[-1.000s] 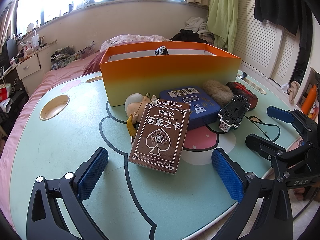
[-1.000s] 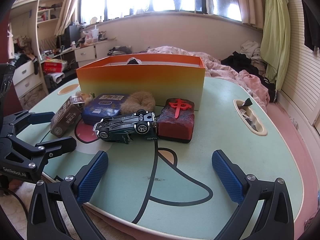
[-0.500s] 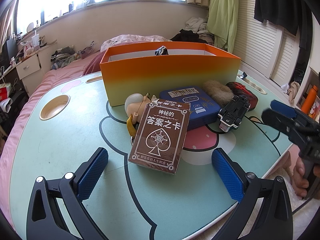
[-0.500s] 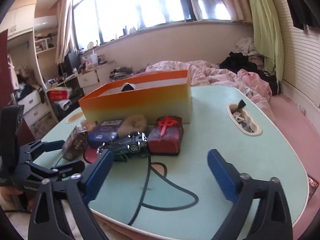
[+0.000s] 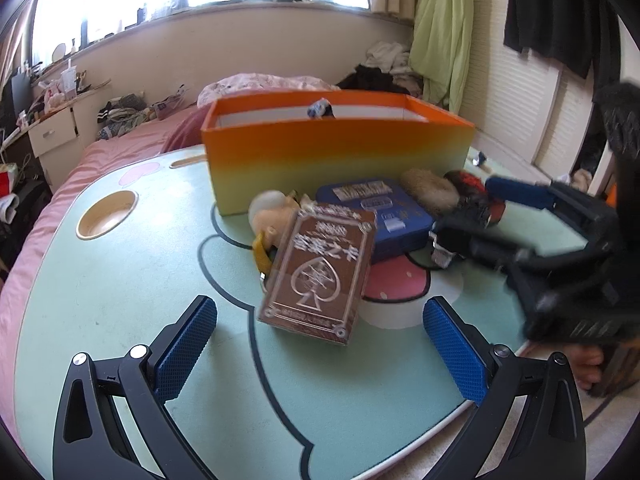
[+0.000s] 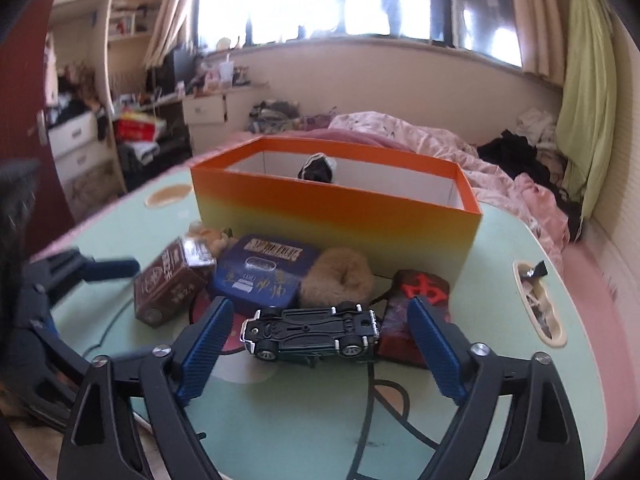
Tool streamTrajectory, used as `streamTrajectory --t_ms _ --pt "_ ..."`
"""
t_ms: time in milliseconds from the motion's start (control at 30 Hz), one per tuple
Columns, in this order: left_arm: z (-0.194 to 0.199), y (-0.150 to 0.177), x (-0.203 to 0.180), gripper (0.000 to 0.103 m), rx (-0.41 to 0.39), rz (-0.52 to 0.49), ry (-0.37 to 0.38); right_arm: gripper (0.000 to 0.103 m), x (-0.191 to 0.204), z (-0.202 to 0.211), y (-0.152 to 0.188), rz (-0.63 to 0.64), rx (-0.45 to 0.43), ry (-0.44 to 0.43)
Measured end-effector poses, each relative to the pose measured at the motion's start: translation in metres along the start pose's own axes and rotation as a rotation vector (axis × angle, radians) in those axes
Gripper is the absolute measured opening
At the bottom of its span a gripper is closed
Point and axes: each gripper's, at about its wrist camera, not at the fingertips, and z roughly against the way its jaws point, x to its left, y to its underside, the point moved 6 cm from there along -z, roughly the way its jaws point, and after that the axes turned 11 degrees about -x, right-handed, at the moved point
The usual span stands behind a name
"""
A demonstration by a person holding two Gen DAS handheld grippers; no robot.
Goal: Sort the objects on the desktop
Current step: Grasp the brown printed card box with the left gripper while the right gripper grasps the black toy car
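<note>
Two grippers stand wide, gripping nothing: the right gripper (image 6: 316, 344) flanks the overturned toy car (image 6: 312, 330) before the orange box (image 6: 336, 216); the left gripper (image 5: 320, 344) faces the brown card box (image 5: 320, 272)

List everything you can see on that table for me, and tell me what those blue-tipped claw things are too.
table: one, mint green with a cartoon print, under everything.
box: one, orange fading to yellow, open top, at the back; a small dark thing sticks up inside.
toy car: one, dark, lying wheels up, nearest the right gripper.
red block: one, red character on top, right of the car.
fluffy ring: one, tan, behind the car.
blue tin: one, in front of the box.
card box: one, brown with a spade, leaning on a doll.
doll: one, pale head, mostly hidden.
left gripper: one, black with blue pads, jaws wide, holding nothing.
right gripper: one, same make, jaws wide either side of the car, not gripping.
</note>
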Motion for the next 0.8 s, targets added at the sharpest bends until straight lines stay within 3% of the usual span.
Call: streamTrajectory --t_ms 200,300,333,400,467,667,800 --pt "0.004 -0.014 0.005 0.097 -0.056 0.008 -0.009 0.091 0.01 -0.012 0.007 0.124 0.03 0.05" --pt "-0.001 -0.017 0.004 0.095 -0.042 0.009 0.018 0.083 0.011 -0.01 0.009 0.141 0.024 0.035" --pt "-0.004 -0.016 0.004 0.09 -0.031 0.014 0.03 0.082 0.01 -0.009 0.009 0.142 0.019 0.028" --pt "-0.013 -0.013 0.007 0.052 0.007 0.031 0.05 0.077 0.008 -0.004 0.011 0.132 -0.005 -0.013" --pt "-0.018 -0.011 0.008 0.042 0.009 0.012 0.037 0.072 0.008 0.002 0.012 0.104 -0.02 -0.076" --pt "0.003 -0.009 -0.007 0.042 -0.007 -0.039 0.095 0.075 -0.001 -0.003 0.019 0.066 0.014 -0.058" --pt "0.02 -0.013 -0.019 0.042 -0.021 -0.069 0.139 0.085 -0.011 -0.017 0.025 -0.031 0.08 -0.082"
